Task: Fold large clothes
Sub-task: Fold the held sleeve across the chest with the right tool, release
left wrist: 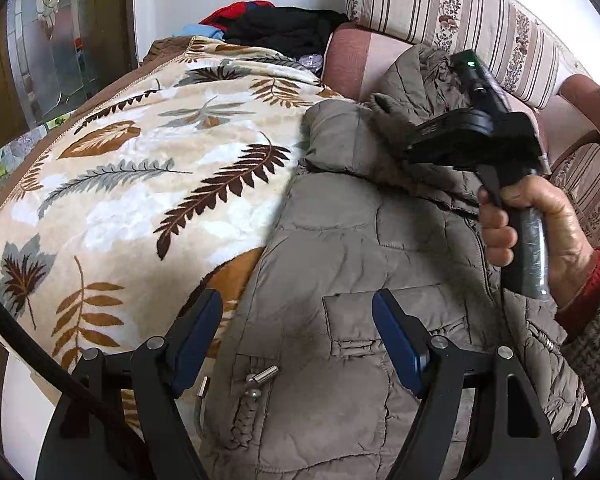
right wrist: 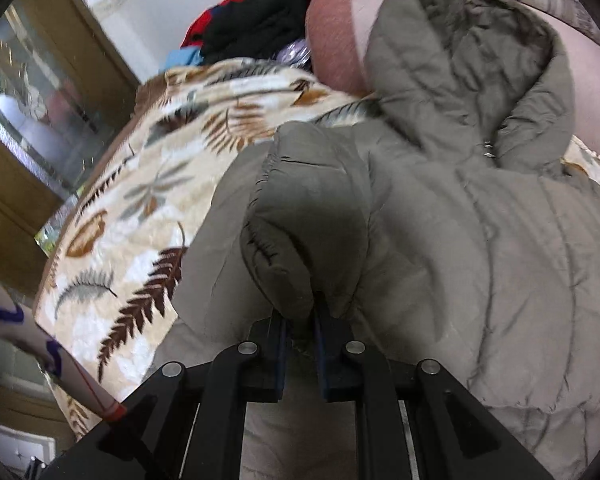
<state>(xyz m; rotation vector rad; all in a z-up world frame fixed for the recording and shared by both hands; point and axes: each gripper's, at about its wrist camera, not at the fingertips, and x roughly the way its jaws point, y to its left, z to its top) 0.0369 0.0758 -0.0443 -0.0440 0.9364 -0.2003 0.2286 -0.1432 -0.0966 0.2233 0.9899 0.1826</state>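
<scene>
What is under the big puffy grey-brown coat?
The puffy grey-brown quilted coat lies on a cream plush blanket with brown leaf prints. The blanket runs under the coat's edge. What lies beneath the coat's middle is covered, so I cannot tell.

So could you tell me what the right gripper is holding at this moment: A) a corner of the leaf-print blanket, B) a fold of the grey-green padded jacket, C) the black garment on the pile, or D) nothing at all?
B: in the right wrist view the right gripper has its jaws shut on a bunched fold of the padded jacket, while the leaf-print blanket lies untouched underneath.
</scene>
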